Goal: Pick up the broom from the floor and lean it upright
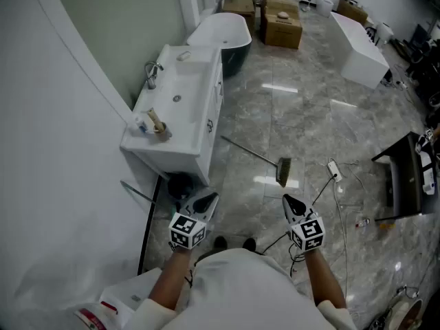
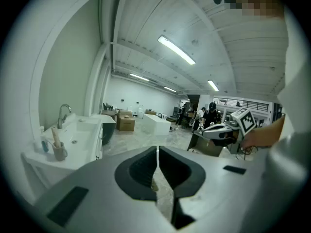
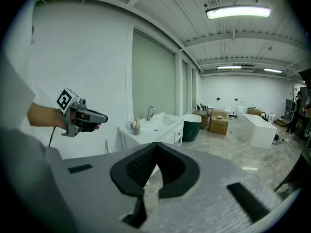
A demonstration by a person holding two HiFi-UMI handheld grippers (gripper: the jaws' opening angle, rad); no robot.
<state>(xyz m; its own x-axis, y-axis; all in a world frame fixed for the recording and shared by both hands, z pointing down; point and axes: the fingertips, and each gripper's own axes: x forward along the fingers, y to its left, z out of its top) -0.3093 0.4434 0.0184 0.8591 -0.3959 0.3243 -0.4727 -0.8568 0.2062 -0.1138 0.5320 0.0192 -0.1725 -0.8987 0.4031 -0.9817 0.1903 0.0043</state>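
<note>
The broom [image 1: 282,172] lies flat on the floor [image 1: 302,115], its head nearest the person and its handle running away to the left toward the sink counter [image 1: 206,126]. Both grippers hover short of it. The left gripper [image 1: 207,199] [image 2: 157,164] has its jaws together and empty. The right gripper [image 1: 291,202] [image 3: 151,171] likewise, just before the head.
</note>
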